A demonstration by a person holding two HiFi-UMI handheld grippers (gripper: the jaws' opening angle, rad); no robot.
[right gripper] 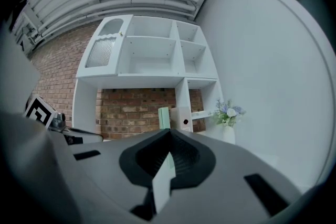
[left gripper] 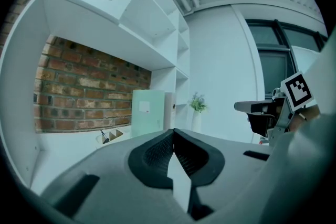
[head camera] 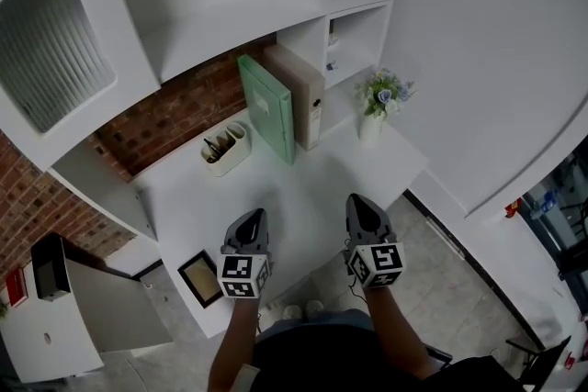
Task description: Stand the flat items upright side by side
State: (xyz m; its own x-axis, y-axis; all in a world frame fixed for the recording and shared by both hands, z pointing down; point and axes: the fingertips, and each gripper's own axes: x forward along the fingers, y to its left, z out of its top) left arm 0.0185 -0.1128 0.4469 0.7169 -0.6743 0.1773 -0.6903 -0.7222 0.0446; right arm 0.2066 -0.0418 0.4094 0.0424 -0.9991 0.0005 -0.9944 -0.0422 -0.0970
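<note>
You hold left gripper [head camera: 254, 216] and right gripper [head camera: 357, 200] clenched, empty; green folder [head camera: 268, 106] and beige binder [head camera: 300, 90] upright together on the desk [head camera: 303, 188], between organizer [head camera: 227, 149] holding pens and vase [head camera: 370, 127] of flowers [head camera: 384, 91].

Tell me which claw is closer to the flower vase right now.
Right. The right claw sits almost straight in front of the flower vase, apart from it. The left claw is farther off, in front and well to the vase's left. Both are shut and empty.

Folder [head camera: 268, 106] beside box file [head camera: 305, 87] on desk [head camera: 303, 193], between pen tray [head camera: 226, 148] and vase [head camera: 370, 126]
</note>
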